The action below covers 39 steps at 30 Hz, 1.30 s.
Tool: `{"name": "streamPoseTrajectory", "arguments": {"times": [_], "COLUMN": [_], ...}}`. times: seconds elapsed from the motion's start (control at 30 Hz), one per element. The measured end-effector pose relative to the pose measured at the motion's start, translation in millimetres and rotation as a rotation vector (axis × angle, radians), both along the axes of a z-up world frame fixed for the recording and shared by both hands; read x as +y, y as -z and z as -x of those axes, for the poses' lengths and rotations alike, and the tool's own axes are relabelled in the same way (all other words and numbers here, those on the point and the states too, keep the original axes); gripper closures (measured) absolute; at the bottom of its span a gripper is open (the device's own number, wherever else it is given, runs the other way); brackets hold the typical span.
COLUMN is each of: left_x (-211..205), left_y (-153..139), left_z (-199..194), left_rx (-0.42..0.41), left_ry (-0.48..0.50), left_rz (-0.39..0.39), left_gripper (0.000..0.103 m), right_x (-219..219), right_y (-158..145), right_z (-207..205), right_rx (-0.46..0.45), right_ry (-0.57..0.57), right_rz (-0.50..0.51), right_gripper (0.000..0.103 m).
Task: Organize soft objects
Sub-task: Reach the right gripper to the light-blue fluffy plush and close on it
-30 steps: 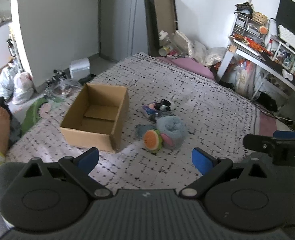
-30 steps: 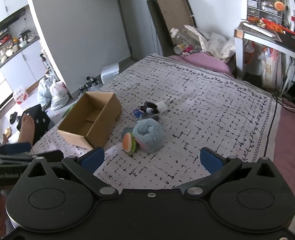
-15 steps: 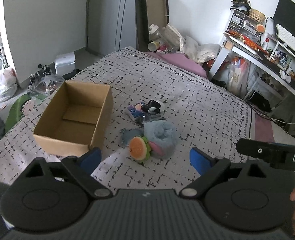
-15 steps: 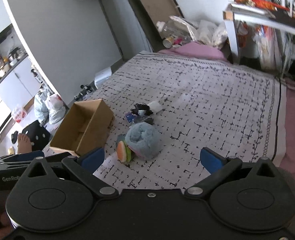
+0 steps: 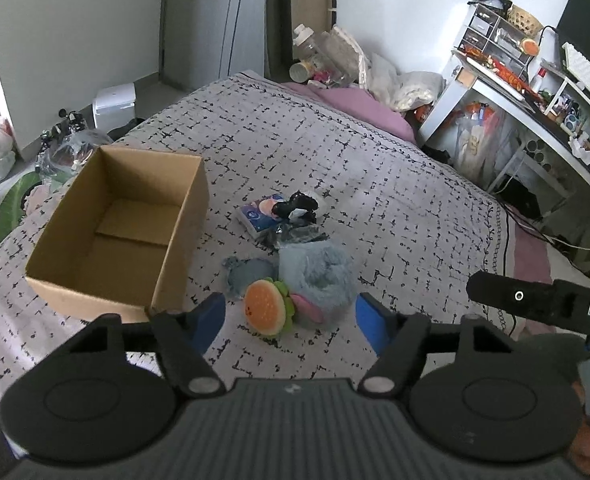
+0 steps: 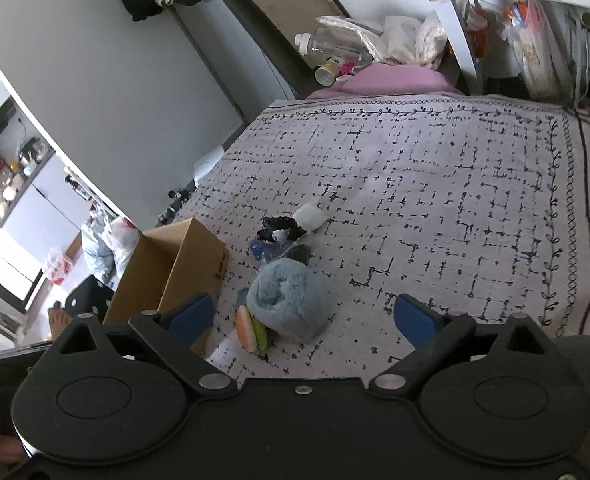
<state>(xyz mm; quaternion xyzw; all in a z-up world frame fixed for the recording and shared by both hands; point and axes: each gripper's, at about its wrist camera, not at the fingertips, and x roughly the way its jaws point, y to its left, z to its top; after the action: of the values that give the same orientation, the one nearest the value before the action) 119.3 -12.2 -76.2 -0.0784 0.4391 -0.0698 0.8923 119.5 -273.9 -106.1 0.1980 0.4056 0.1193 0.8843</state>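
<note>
— Both grippers we hold above the bed (image 5: 415,200), facing the pile: why so?

— We judge it lines us up. The burger toy (image 5: 266,307) leans on the blue plush (image 5: 315,276), beside the empty box (image 5: 115,232).

— Jaws?

— Left gripper (image 5: 290,318) and right gripper (image 6: 305,316) spread wide, holding and touching nothing.

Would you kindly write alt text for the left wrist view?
The open left tool hovers over a patterned bed, aimed at a burger plush and a fluffy blue plush. An open cardboard box sits to their left.
</note>
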Motion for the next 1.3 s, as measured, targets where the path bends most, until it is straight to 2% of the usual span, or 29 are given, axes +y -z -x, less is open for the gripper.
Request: {"name": "streamPoseTrajectory", "arguments": {"times": [0.1,0.23,0.47,0.57,0.73,0.87,1.07,1.23,1.3], "left_x": [-2,-10,-16,-16,-12,-11,-11,-13,-14], "left_y": [3,7,22,30,41,49,65,79,84], "left_z": [-11,-25,-44,-53,-69,-79,-94,-106,-111], "left_rx": [0.01,0.018,0.05,0.066,0.092,0.105,0.142,0.184,0.197], "left_ry": [0.011,0.048,0.07,0.073,0.067,0.07,0.073,0.088,0.089], "left_rz": [0.007,0.006,0.014,0.026,0.051,0.062,0.083,0.101,0.098], "left_gripper": [0.038,0.052,0.056,0.057,0.071,0.072,0.072,0.072,0.072], "right_x": [0,-3,-6,-7,-6,-4,6,14,16], "right_y": [6,16,30,37,55,70,91,117,121], "right_z": [-6,-14,-25,-32,-43,-52,-66,-76,-78], "right_rx": [0.002,0.022,0.034,0.054,0.11,0.154,0.193,0.271,0.279], "right_ry": [0.001,0.008,0.043,0.044,0.06,0.065,0.045,0.039,0.031], "right_rz": [-0.023,-0.065,-0.068,-0.091,-0.124,-0.171,-0.223,-0.29,-0.307], "right_gripper": [0.012,0.019,0.02,0.025,0.031,0.036,0.038,0.051,0.051]}}
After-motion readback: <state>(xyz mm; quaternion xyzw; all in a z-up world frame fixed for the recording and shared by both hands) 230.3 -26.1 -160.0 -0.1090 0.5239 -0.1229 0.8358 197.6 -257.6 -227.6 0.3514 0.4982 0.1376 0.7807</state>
